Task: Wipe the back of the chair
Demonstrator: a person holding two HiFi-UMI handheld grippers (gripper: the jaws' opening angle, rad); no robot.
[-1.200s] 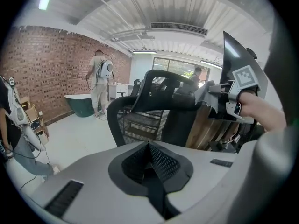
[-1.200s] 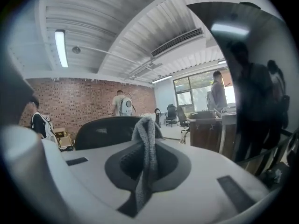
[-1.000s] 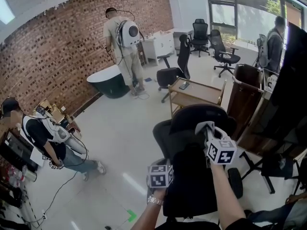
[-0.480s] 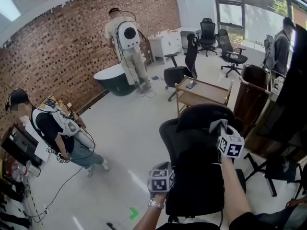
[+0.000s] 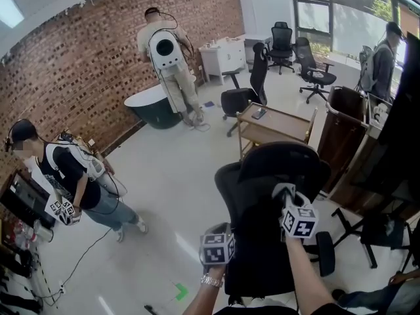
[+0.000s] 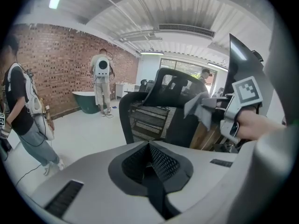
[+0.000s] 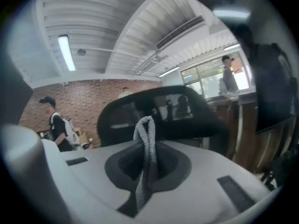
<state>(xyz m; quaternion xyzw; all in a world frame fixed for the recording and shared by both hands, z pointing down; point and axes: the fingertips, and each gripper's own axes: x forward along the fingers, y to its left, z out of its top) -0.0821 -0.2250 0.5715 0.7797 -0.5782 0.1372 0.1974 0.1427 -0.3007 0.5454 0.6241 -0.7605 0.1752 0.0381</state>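
Seemingly mid-task, the chair back [image 5: 259, 254] is standing upright right in front of the person, long axis vertical, its rear face turning toward them and the seat pointing away into the room. No wiped patch is showing, so most of it is probably waiting. The grey cloth [image 7: 145, 139] is hanging at the upper back, below the headrest [image 5: 282, 163], contact unclear. The right gripper [image 5: 284, 195] is clamping the cloth. The left gripper [image 5: 220, 233] is hovering low beside the chair, jaws together on nothing.

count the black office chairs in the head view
4: the nearest chair, a second behind the wooden cart, two more by the window. Legs at lower right may belong to a fifth.
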